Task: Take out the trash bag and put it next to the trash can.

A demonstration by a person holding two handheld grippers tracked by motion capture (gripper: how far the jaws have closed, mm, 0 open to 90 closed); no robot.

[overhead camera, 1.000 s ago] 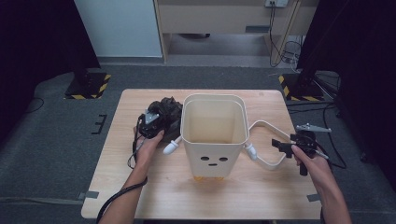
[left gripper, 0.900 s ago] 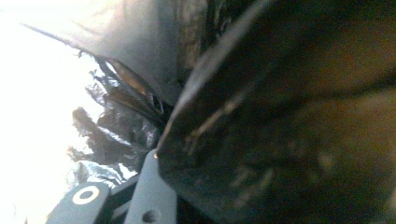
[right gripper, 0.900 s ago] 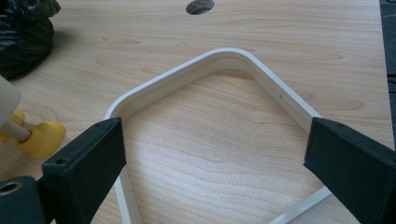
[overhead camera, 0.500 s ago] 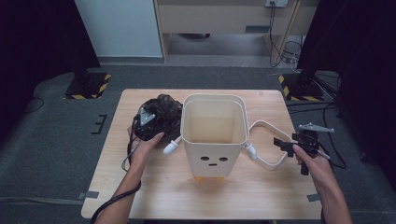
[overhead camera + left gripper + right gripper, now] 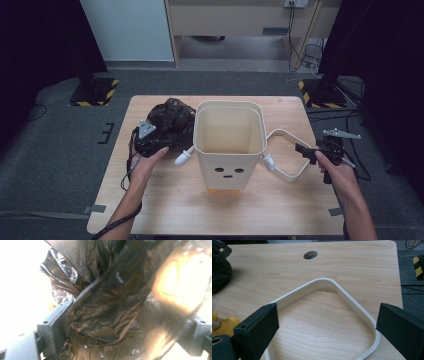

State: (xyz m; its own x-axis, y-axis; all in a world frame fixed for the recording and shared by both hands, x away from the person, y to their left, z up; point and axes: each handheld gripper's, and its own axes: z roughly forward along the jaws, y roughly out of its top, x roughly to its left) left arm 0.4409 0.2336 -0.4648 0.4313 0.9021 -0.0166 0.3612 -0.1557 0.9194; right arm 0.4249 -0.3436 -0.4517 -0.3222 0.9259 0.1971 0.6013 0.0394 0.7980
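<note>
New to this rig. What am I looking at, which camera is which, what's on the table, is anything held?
A person holds a two-jaw tool in each hand; no robot arm. The high view looks down on a wooden table. On it stands a cream bin with a face and a loop handle, beside a crumpled black plastic bag. Each gripper view rides on its own tool. The left gripper has just been opening, with bag film between its jaws. The right gripper is open around the handle, gripping nothing.

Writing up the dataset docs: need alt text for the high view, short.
A cream bin with a small face on its front stands mid-table, its loop handle hanging out to one side. The left gripper sits at a crumpled black plastic bag beside the bin. The right gripper hovers by the handle.
</note>
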